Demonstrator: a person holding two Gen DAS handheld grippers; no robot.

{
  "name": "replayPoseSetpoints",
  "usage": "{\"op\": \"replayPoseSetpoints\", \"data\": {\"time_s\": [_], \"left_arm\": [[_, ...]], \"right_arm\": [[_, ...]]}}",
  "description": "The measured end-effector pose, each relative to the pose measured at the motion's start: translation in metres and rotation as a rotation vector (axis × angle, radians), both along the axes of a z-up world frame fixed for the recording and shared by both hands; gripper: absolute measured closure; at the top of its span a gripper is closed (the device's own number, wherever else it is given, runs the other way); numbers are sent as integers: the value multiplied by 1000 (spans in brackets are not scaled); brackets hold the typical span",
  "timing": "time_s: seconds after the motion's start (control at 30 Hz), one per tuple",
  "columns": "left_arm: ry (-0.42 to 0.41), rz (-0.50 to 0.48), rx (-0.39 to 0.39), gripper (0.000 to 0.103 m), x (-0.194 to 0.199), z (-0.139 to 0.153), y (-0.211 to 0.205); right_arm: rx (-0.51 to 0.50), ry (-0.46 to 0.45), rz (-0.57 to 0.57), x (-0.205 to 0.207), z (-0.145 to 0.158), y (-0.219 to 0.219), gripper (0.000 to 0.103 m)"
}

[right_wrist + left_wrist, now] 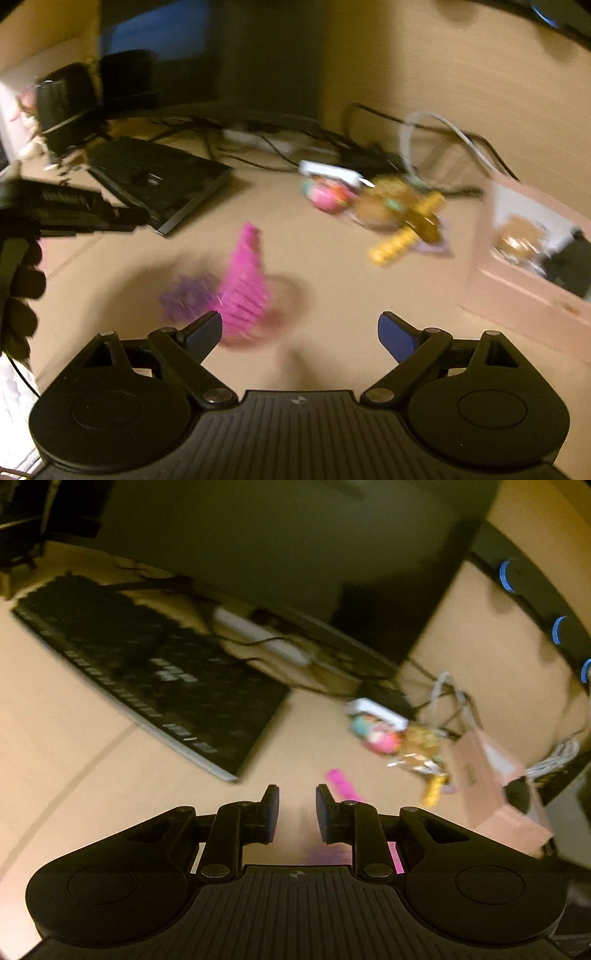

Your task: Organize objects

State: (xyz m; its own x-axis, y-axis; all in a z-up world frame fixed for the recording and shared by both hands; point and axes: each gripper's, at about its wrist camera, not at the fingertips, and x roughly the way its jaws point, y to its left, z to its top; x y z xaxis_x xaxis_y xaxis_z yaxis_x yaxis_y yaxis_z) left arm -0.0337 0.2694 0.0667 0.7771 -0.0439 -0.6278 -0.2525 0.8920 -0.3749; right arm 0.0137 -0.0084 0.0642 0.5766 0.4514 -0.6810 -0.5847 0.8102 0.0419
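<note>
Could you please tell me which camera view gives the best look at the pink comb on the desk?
The right wrist view: there the pink comb shows whole, though blurred, ahead of the right gripper. In the left wrist view only a short pink piece shows beyond the left gripper, with the rest hidden behind the gripper.

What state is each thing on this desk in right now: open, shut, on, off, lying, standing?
Left gripper: jaws narrowly apart, nothing between them.
Right gripper: jaws wide open, empty.
Pink box: open, things inside.
Monitor: screen dark.
Keyboard: lying flat.
Pink comb: lying on the desk, blurred.
</note>
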Motion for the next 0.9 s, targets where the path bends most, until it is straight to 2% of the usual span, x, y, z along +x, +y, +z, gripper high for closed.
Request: {"op": "replayPoseSetpoints", "data": {"time_s": [0.13,0.2,0.27,0.33,0.4,0.43,0.5,0.53,0.6,0.63,0.7,0.9], "left_arm": [[46,14,8,79,-15,-5,21],[53,10,10,79,-22,-7,30],[43,-8,4,79,-28,-9,34],[20,-39,24,79,-36,-11,36],[25,-29,32,79,-42,-14,36],[40,-26,9,79,-44,-16,38],[56,-63,-18,79,-44,-17,39],[60,-85,-5,79,-44,-17,38],[62,-94,11,79,-43,-18,38],[61,-87,-4,79,-42,-20,39],[61,-78,-49,79,-40,-24,42],[53,-175,-46,79,-36,-25,29]], "right_arm": [[12,-79,112,-14,12,38,12],[2,-98,189,-21,13,59,17],[-8,-95,243,-25,6,80,24],[-23,-105,275,-25,-10,96,24],[-58,-82,248,-20,-28,112,24],[-63,-44,236,-16,-34,117,24],[-73,-25,231,-14,-36,125,25],[-81,-39,225,-16,-34,127,24],[-105,-123,228,-24,-23,129,24],[-134,-181,228,-27,-18,131,22],[-176,-223,231,-23,-17,132,19],[-164,-78,157,2,-29,107,16]]}}
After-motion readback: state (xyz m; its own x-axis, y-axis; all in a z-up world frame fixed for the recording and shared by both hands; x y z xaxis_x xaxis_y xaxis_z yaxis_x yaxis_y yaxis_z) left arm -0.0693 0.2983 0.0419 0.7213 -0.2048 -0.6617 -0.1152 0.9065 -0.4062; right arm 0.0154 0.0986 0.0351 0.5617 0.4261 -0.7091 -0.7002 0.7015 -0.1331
